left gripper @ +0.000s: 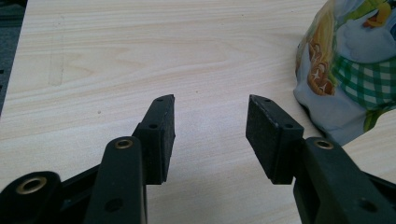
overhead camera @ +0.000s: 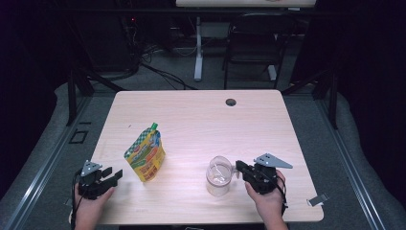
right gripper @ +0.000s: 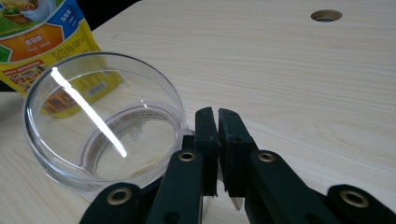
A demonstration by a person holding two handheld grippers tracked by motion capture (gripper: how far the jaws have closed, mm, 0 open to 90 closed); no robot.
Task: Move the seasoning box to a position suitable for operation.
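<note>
Desk (overhead camera: 191,115): pale wood-grain laminate, flat, round cable hole at top centre of the high view. Spouted pouch (overhead camera: 145,154): glossy printed film, yellow/orange with a green cap, soft and bulging, standing lower left of centre. Glass mug (overhead camera: 219,178): clear, round, thick base, empty, lower centre-right. My right hand-held gripper (right gripper: 217,115) is clamped on what looks like the mug's handle, jaws nearly together, steadying it. My left hand-held gripper (left gripper: 210,123) sits lower left with jaws apart, nothing between the flat black pads; the pouch is just beside it. Step, I'd say: mug secured, pouch not yet taken. Next: close the left on the pouch body gently; the film will deform.
</note>
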